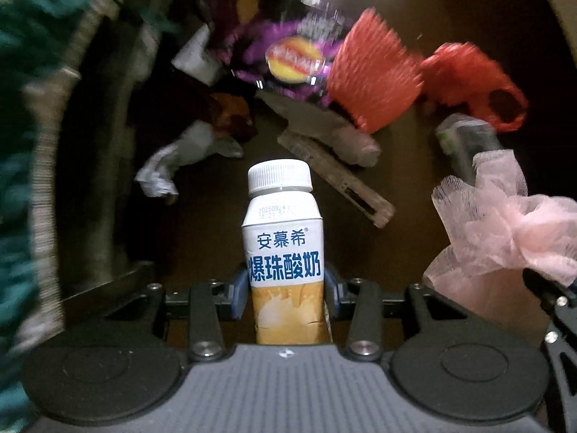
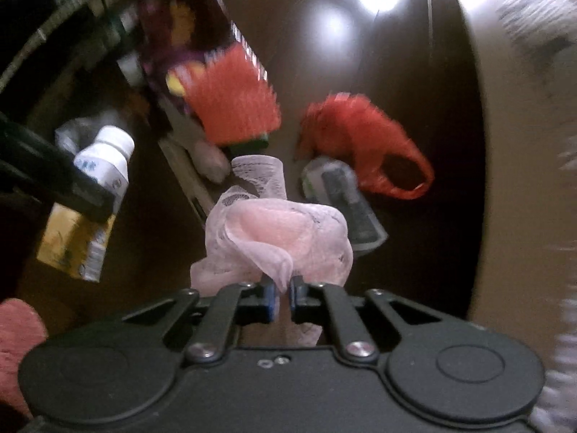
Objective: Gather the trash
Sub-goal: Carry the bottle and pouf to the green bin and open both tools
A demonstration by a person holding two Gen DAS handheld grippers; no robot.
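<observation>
My left gripper (image 1: 286, 288) is shut on a white and yellow yogurt bottle (image 1: 285, 252) with a white cap and holds it above the dark table. The bottle also shows in the right wrist view (image 2: 97, 184) at the left. My right gripper (image 2: 283, 297) is shut on a pink foam net (image 2: 277, 231) and holds it above the table. The net also shows at the right of the left wrist view (image 1: 505, 231). Trash lies on the table below: a red net sleeve (image 1: 375, 72), a red plastic bag (image 1: 476, 83), a purple snack bag (image 1: 285, 54) and crumpled white paper (image 1: 169, 166).
A clear flat wrapper (image 1: 335, 176) and a clear green-labelled packet (image 2: 342, 198) lie among the trash. The dark table (image 2: 414, 72) has a curved edge at the right. Teal and white fabric (image 1: 21, 108) fills the left side. The views are motion-blurred.
</observation>
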